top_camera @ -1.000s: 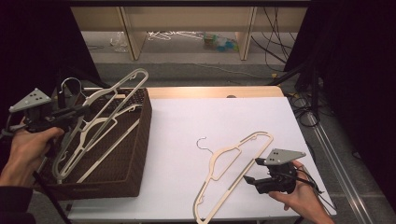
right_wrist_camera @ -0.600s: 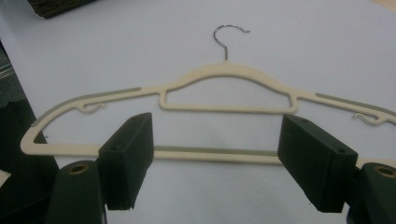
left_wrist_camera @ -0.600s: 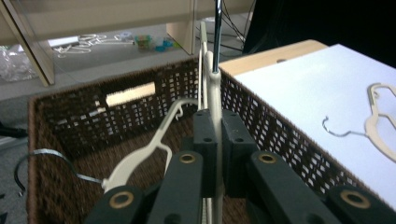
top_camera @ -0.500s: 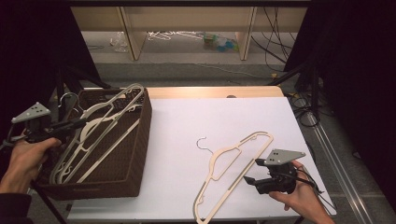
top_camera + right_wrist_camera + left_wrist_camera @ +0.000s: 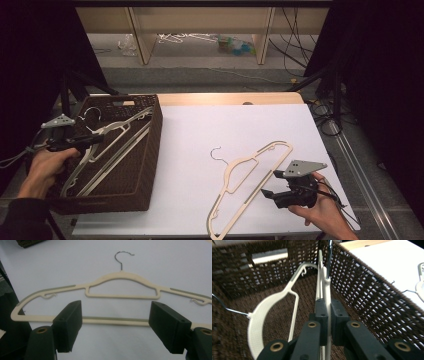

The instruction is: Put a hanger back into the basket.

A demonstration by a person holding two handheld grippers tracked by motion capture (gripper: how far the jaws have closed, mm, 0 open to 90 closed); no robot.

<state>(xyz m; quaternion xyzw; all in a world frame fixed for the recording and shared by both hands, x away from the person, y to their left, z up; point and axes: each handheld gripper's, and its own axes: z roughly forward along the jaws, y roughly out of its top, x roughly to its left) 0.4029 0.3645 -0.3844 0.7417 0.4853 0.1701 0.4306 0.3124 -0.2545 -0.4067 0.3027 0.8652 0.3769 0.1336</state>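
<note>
- Surface: white table top with a wooden strip along its far edge; dark surroundings, pale shelving and loose cables on the floor beyond.
- Held hanger: cream plastic with a metal hook, clamped edge-on between the pads of the left gripper. The jaws are fully closed on its thin body. In the left gripper view the hanger runs straight up from the pads, its hook rising beside the basket's right-hand wall.
- Left gripper in the high view: it sits over the left part of the basket, pointing right, with the held hanger slanting across the basket interior.
- Wicker basket: dark brown, open weave, standing at the left edge of the table. A second cream hanger lies inside on the basket floor, left of the gripped one.
- Table hanger: cream, lying flat on the white surface right of the basket and well apart from it, hook toward the far side.
- Right gripper: low at the near right of the table, held in the person's hand. Its jaws stand wide apart and grip nothing; in the right gripper view the pads sit at the table hanger's bottom bar, one toward each end; whether they touch it cannot be told.
</note>
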